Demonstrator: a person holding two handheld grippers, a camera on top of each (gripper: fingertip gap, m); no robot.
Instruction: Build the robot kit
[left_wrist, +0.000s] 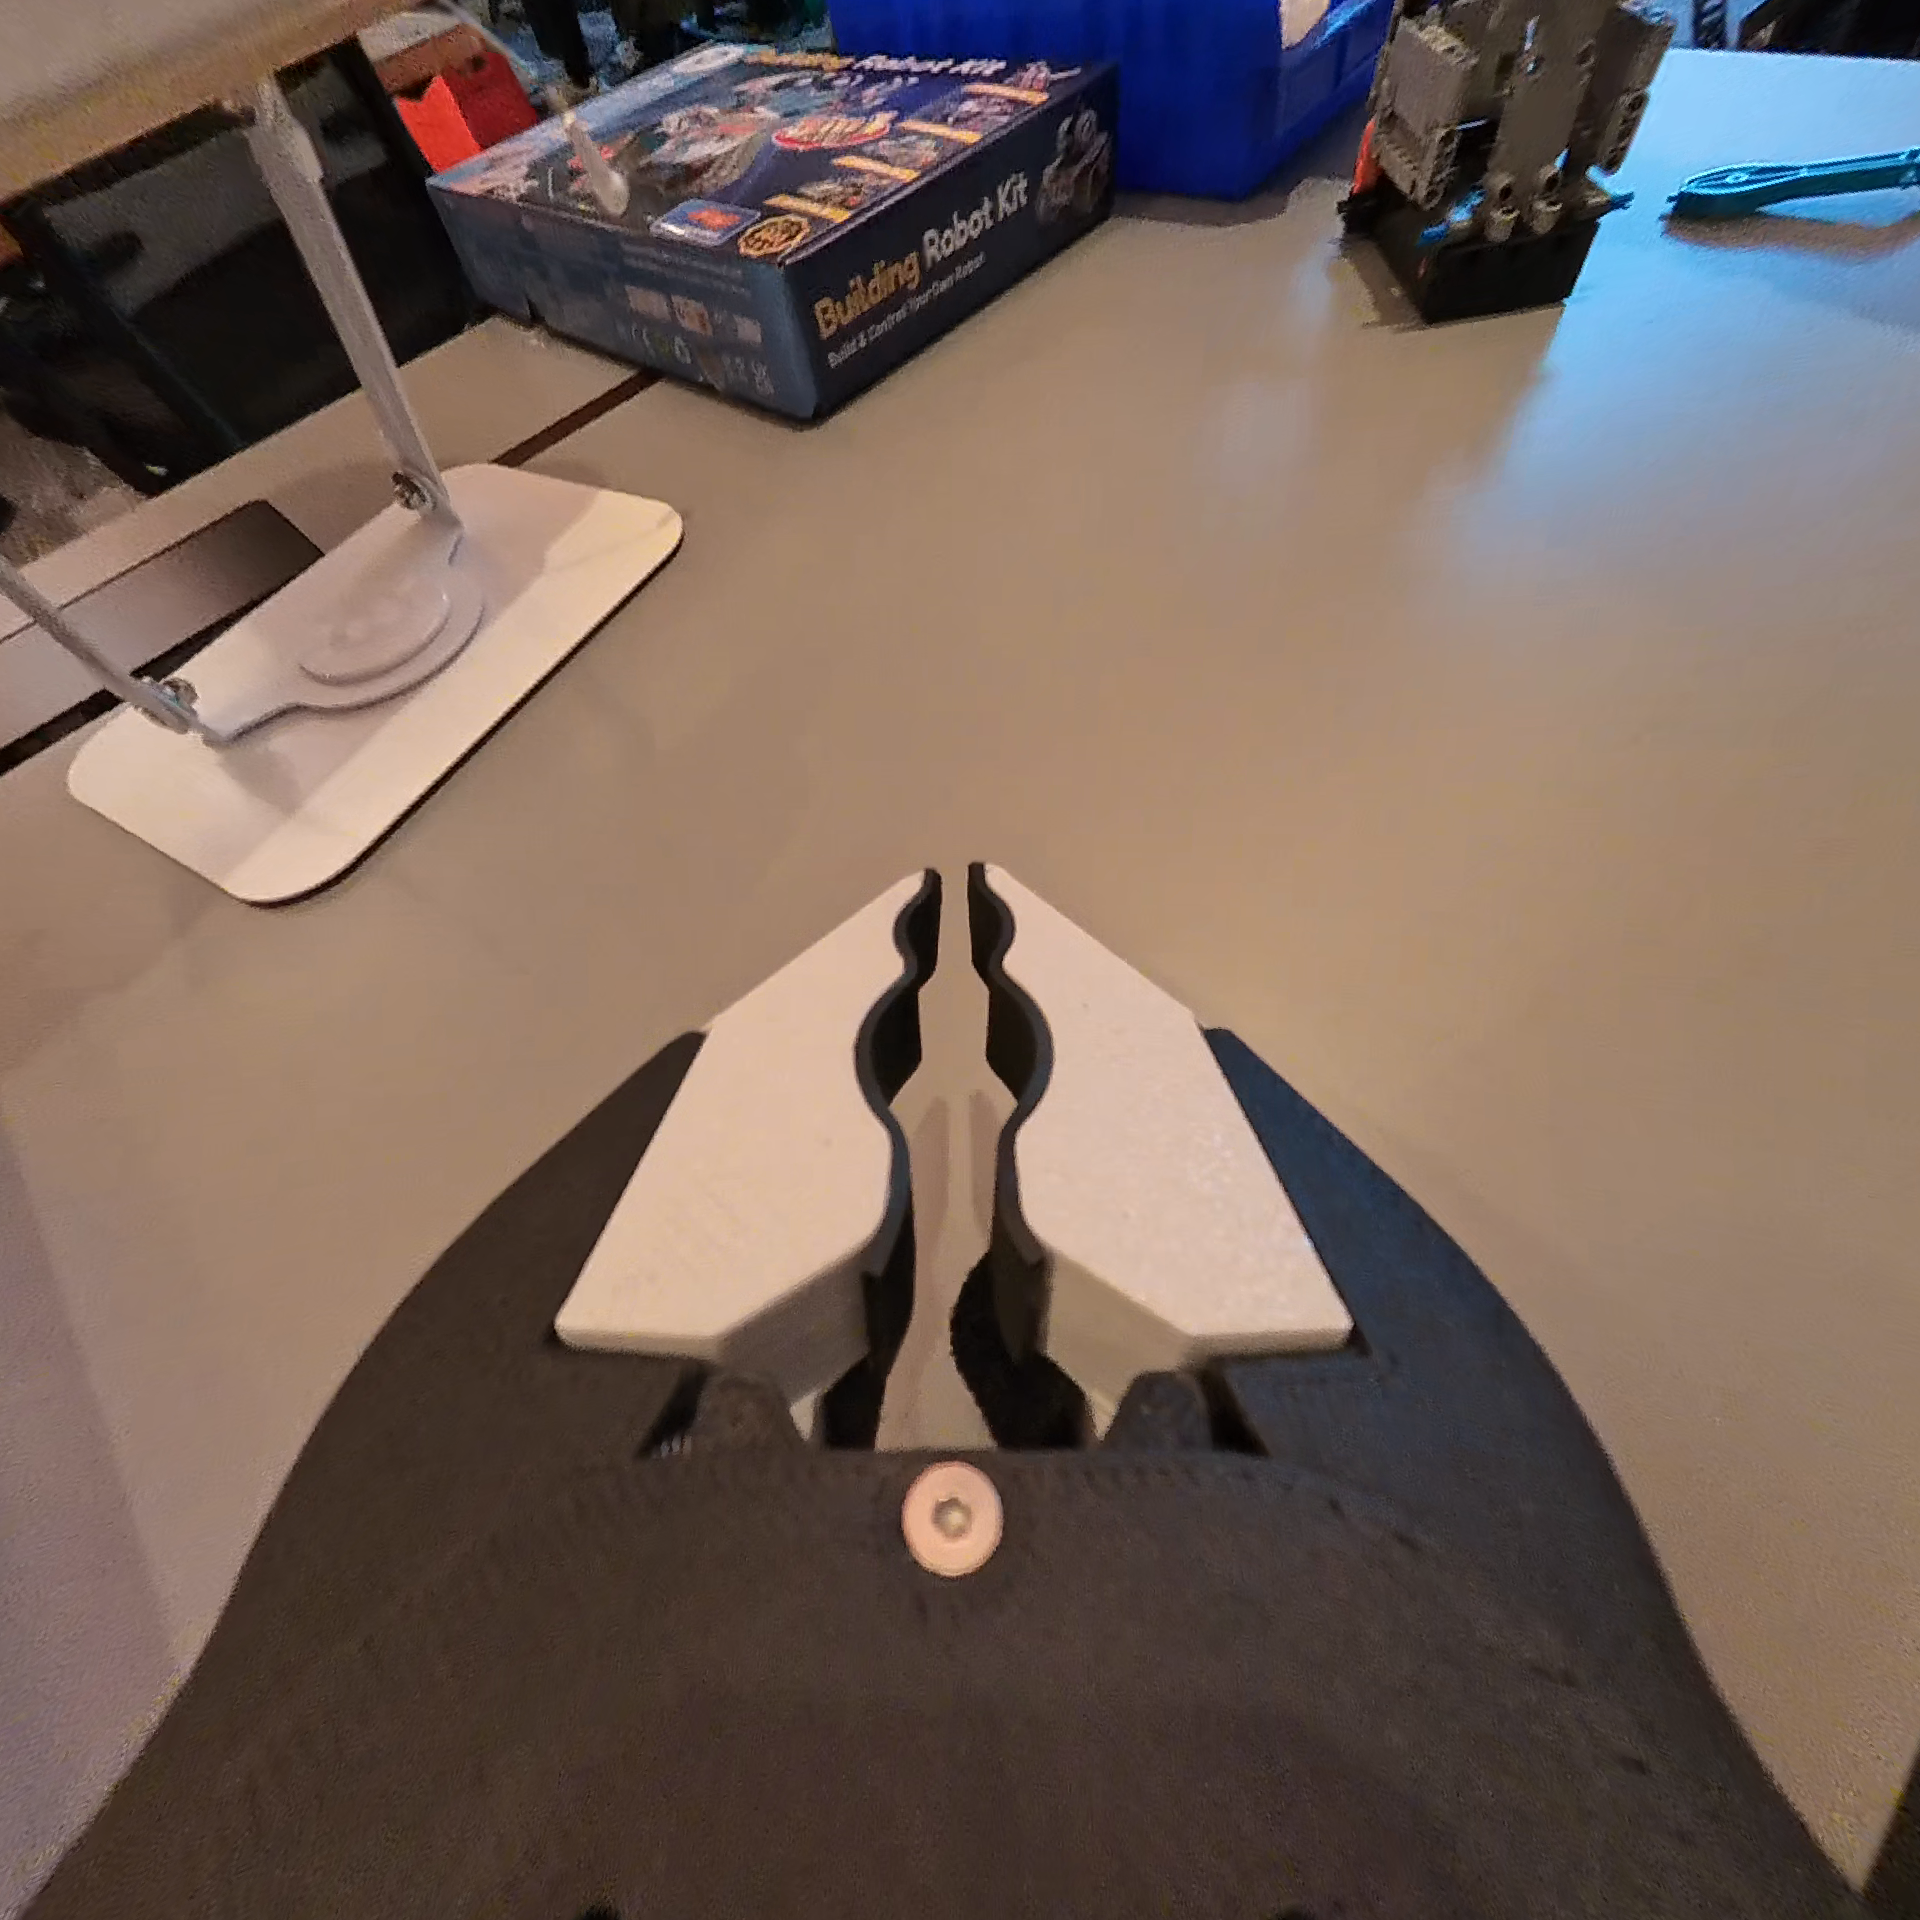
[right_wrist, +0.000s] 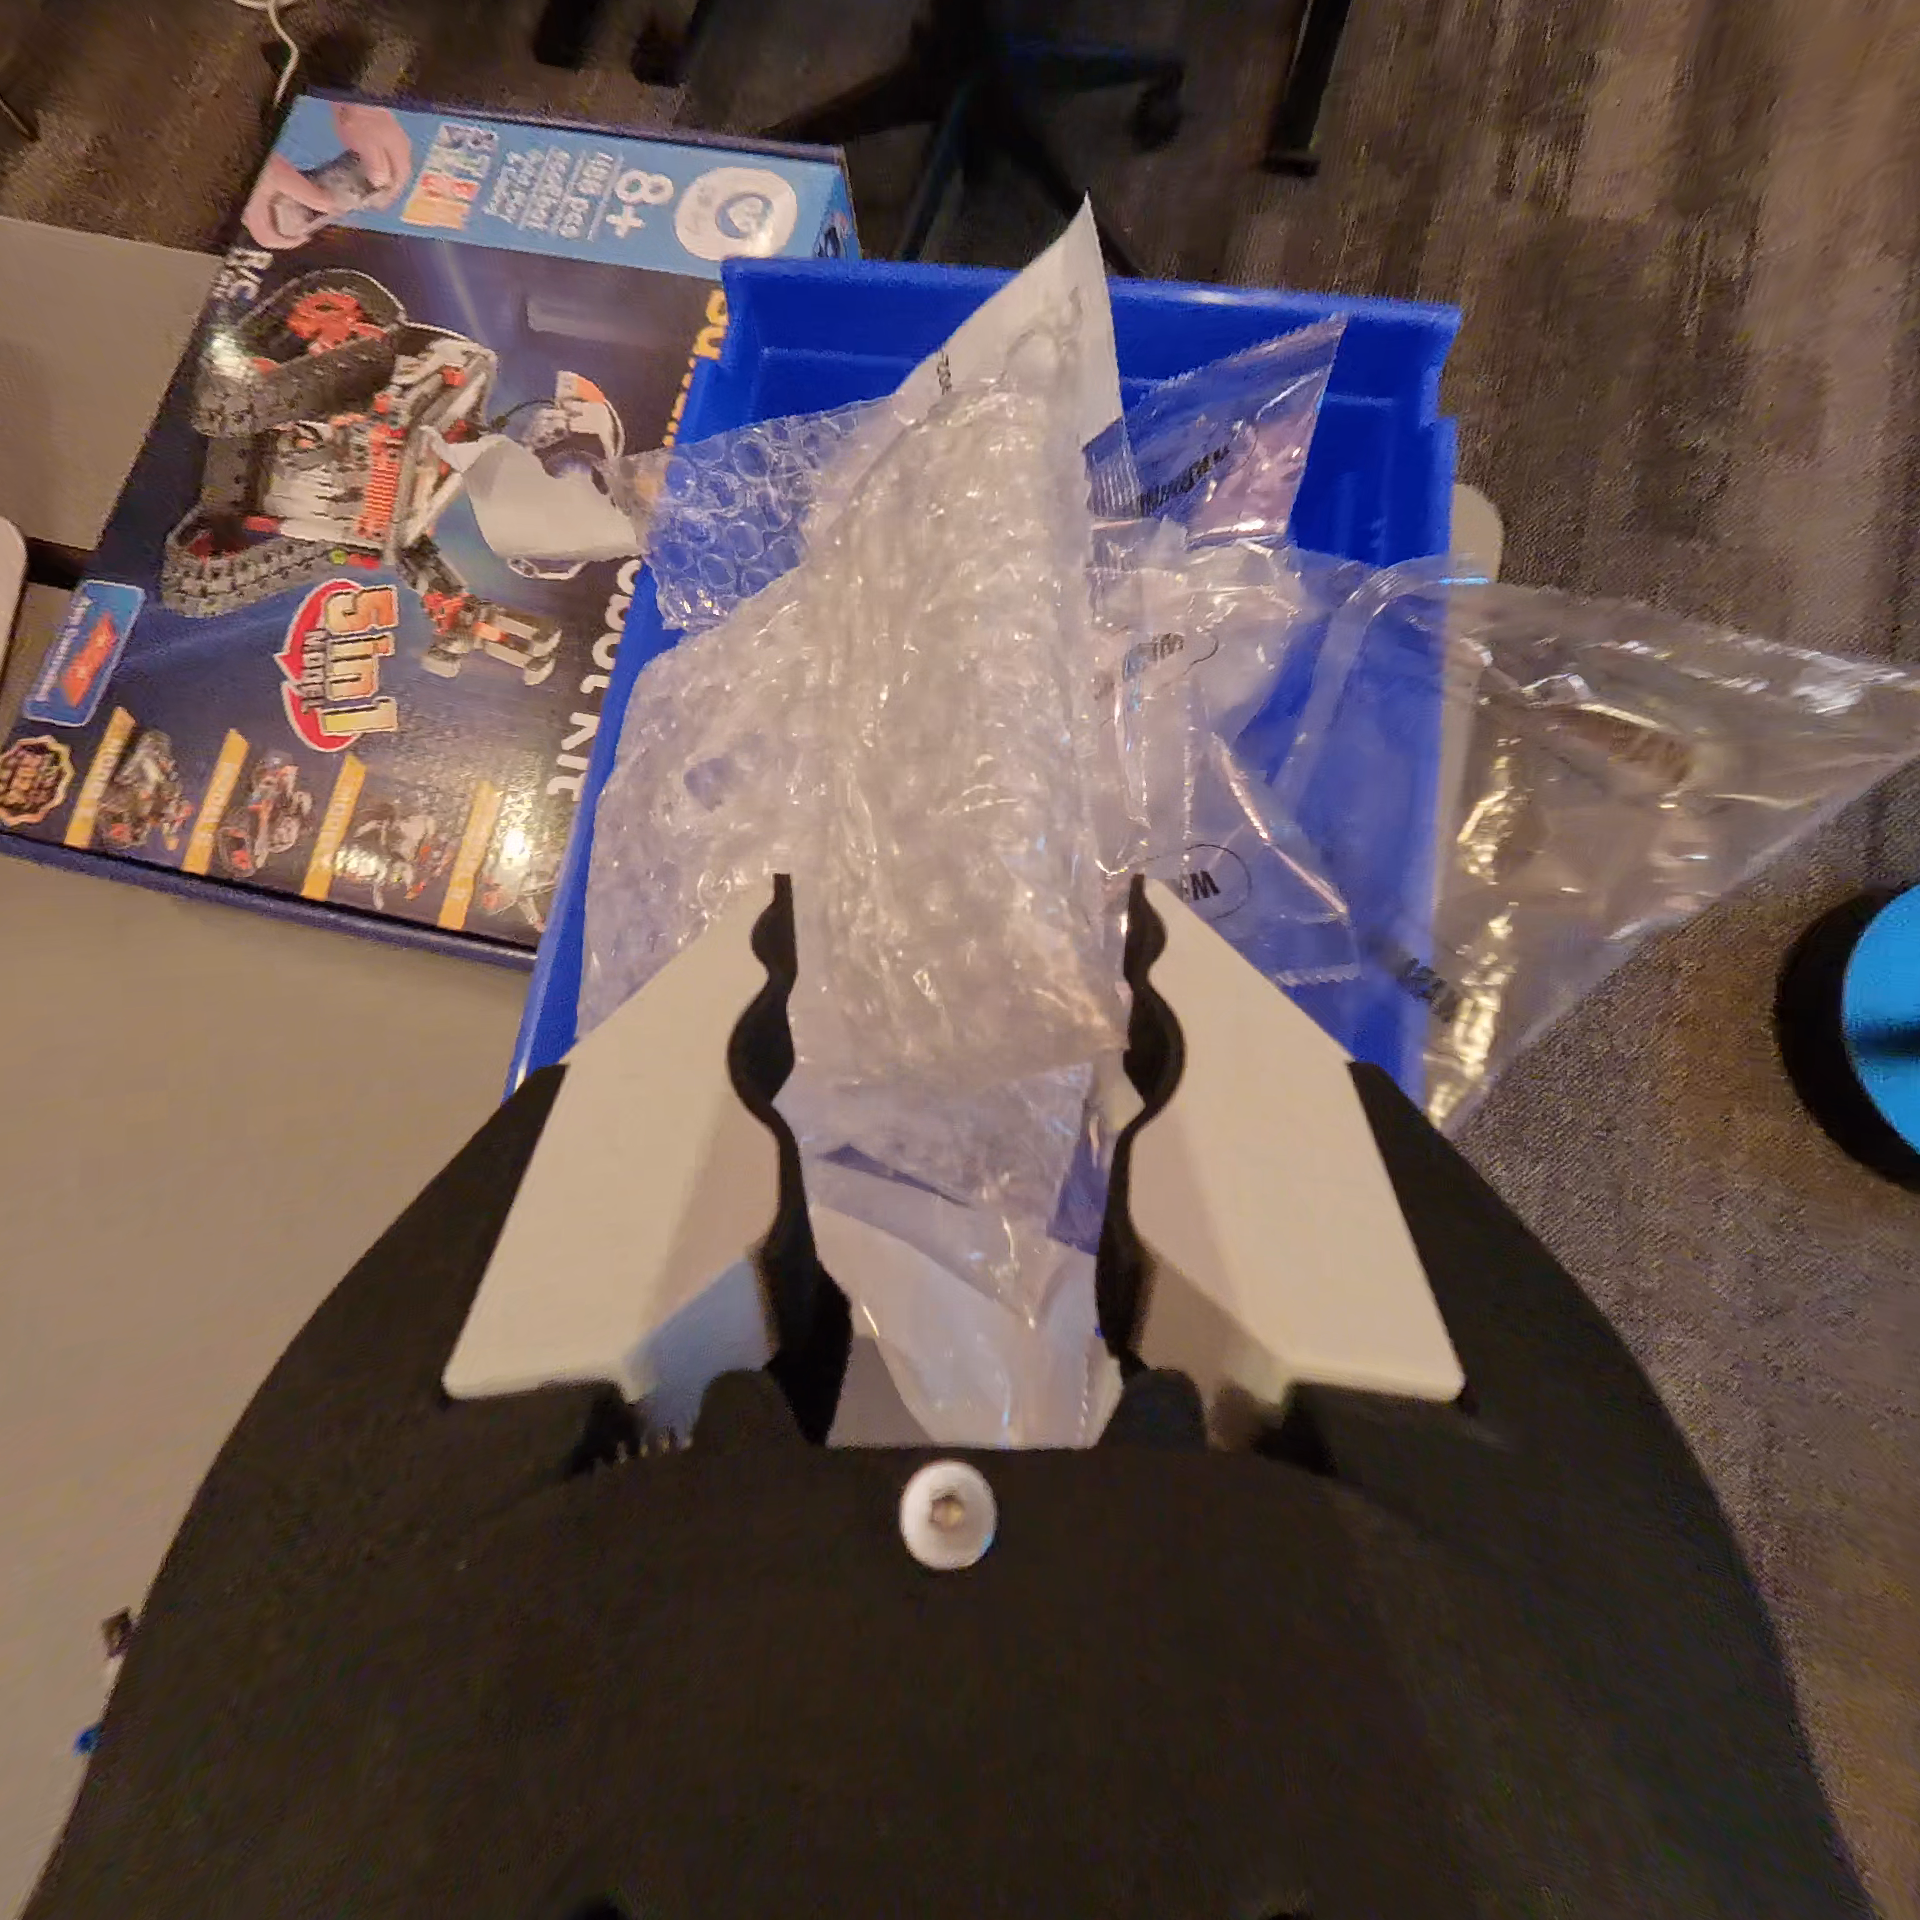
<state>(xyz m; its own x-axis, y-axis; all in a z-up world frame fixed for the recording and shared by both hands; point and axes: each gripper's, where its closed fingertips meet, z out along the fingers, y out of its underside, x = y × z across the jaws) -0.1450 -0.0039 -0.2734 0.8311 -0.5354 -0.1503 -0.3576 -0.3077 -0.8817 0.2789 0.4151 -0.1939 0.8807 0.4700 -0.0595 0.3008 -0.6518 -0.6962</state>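
Observation:
My right gripper (right_wrist: 961, 894) is open above a blue bin (right_wrist: 1392, 343). A crumpled sheet of clear bubble wrap (right_wrist: 914, 727) lies in the bin and reaches up between the spread fingers; the pads do not press on it. Several clear plastic bags (right_wrist: 1621, 748) also lie in the bin and hang over its right side. My left gripper (left_wrist: 954, 878) is shut with nothing between its tips and hovers over the bare beige table (left_wrist: 1143, 623).
A dark blue toy kit box (right_wrist: 312, 520) lies left of the bin; it also shows in the left wrist view (left_wrist: 790, 229). A white stand base (left_wrist: 384, 675), a grey brick-built model (left_wrist: 1496, 156) and a teal tool (left_wrist: 1797, 177) sit on the table. Grey carpet (right_wrist: 1662, 1351) lies below. My right fingertips sit around 60 centimetres from my left ones. The grey brick-built model (left_wrist: 1496, 156) is about 25 centimetres from my right fingertips and 40 centimetres from my left.

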